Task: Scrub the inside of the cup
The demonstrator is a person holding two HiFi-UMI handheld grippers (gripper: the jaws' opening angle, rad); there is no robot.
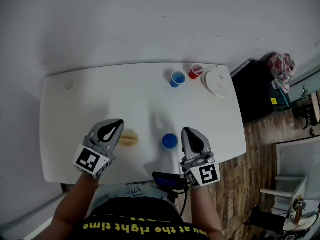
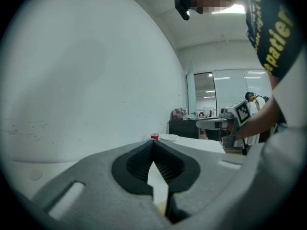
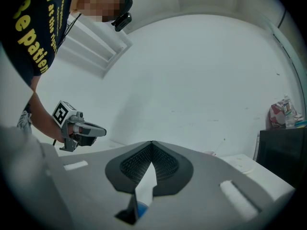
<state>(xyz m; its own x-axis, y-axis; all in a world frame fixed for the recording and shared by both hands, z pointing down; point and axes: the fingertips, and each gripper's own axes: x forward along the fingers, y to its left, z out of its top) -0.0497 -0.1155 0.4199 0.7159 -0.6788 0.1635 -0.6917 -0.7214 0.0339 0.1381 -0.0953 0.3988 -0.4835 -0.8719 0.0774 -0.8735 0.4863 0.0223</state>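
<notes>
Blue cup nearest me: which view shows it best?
Head view: the blue cup shows whole on the white table. The right gripper view catches only a sliver of it under its shut jaws. The left gripper view doesn't show it.

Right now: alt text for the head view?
A person holds left tool and right tool, both shut, over the near edge of a white table, a blue cup between them, a tan pad by the left. A second blue cup, a red cup and a white plate sit at the far edge.
</notes>
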